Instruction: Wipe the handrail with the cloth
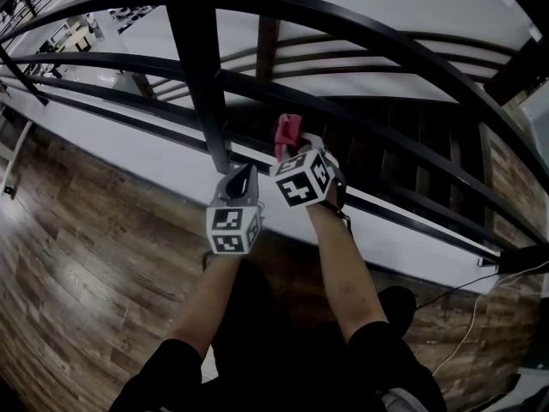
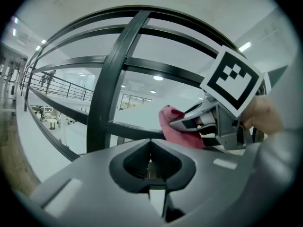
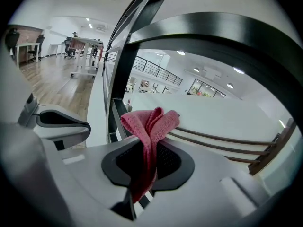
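Note:
A black metal handrail (image 1: 369, 39) with several curved horizontal bars runs across the head view. My right gripper (image 1: 289, 147) is shut on a folded pink cloth (image 1: 287, 130), held up against a lower bar (image 1: 257, 148) just right of the upright post (image 1: 199, 75). In the right gripper view the cloth (image 3: 150, 122) sticks out between the shut jaws (image 3: 144, 150), with a thick rail (image 3: 213, 27) arching close above. My left gripper (image 1: 244, 172) hangs beside it at the post's foot, jaws shut on nothing (image 2: 150, 148). From the left gripper view I see the cloth (image 2: 176, 126) in the right gripper (image 2: 189, 123).
A white ledge (image 1: 154, 157) runs under the railing, with wood-plank floor (image 1: 77, 264) on my side. A thin cable (image 1: 467, 316) lies on the floor at the right. Beyond the bars lies an open drop and dark stairs (image 1: 412, 144). My shoe (image 1: 399, 303) is below the right arm.

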Demonstrator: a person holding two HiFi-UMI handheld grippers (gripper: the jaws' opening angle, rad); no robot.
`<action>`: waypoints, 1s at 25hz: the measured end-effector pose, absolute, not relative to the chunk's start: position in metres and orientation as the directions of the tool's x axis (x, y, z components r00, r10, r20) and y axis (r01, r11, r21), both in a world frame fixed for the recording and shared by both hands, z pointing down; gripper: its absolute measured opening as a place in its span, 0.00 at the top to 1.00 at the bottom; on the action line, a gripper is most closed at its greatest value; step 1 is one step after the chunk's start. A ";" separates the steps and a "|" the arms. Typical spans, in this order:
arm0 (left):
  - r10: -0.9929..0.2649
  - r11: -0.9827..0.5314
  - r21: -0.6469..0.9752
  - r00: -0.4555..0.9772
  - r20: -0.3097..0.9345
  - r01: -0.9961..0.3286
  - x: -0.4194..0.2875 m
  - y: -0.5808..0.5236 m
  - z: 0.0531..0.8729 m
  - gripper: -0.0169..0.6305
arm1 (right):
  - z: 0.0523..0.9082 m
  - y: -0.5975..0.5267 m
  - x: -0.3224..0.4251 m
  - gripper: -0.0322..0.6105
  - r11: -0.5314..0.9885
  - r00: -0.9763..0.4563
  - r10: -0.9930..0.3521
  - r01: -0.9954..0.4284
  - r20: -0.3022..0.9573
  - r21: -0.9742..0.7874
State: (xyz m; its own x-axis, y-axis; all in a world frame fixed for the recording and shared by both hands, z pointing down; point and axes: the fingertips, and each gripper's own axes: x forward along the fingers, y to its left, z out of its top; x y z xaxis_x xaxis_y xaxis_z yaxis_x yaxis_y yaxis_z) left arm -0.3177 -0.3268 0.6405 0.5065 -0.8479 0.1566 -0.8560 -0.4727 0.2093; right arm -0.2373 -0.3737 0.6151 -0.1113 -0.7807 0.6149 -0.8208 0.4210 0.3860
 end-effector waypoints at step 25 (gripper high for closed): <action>-0.844 -0.490 0.237 0.525 0.113 -0.839 -0.232 -0.298 0.634 0.97 | 0.610 -0.333 -0.162 0.88 0.462 -0.123 -0.786 -0.768 0.605 0.444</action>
State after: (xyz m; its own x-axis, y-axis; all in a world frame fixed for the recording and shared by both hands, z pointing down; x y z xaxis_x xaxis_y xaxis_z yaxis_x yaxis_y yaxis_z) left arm -0.2318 -0.2977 0.6337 0.5250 -0.8437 0.1126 -0.8387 -0.4902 0.2373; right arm -0.1617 -0.3335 0.6099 -0.1226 -0.7864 0.6055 -0.7677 0.4618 0.4443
